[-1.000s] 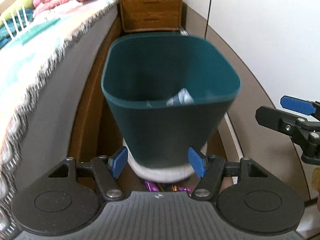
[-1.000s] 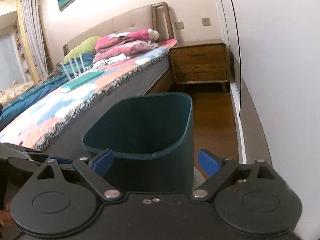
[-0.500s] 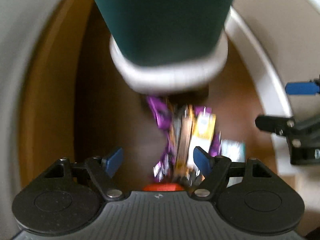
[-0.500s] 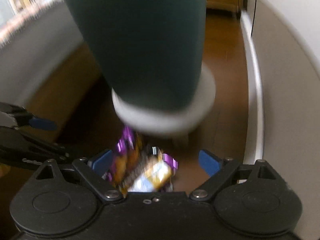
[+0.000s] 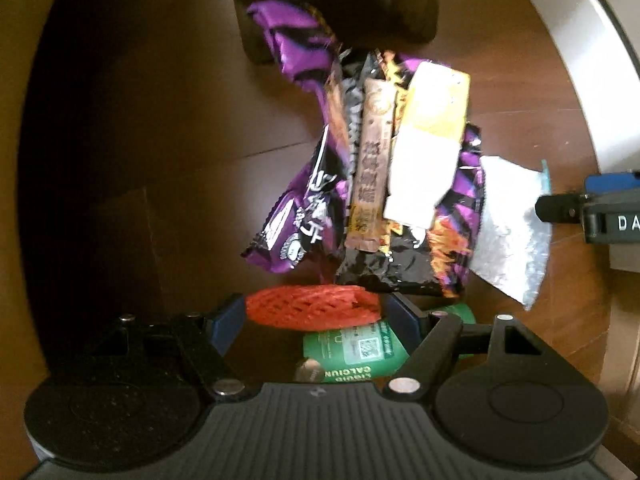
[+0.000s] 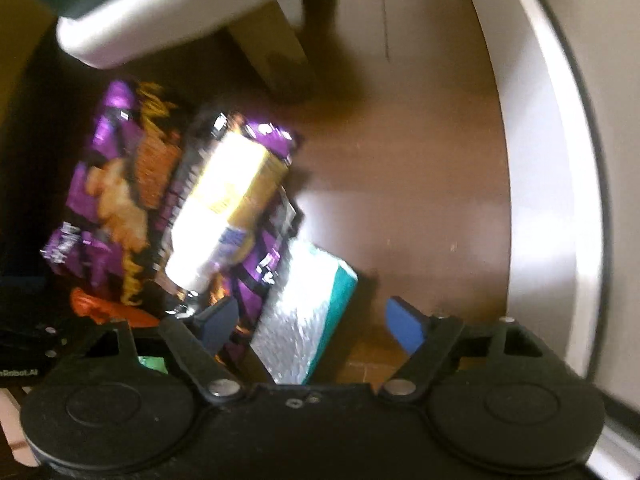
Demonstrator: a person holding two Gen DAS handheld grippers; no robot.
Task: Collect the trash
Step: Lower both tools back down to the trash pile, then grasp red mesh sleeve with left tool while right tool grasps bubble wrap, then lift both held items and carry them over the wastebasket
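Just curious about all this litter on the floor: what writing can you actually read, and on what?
"CALCIUN", upside down: green packet under the left tool.
"DA", cut off at the frame edge: right tool body.
"nRobot.AI", cut off: black body at the right view's left edge.
Chinese print on the brown stick sachet and purple snack bag: too blurred to read.

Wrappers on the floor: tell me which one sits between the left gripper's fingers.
The red mesh sleeve. It alone lies between the open left gripper; the purple snack bag and silver foil wrapper lie further out.
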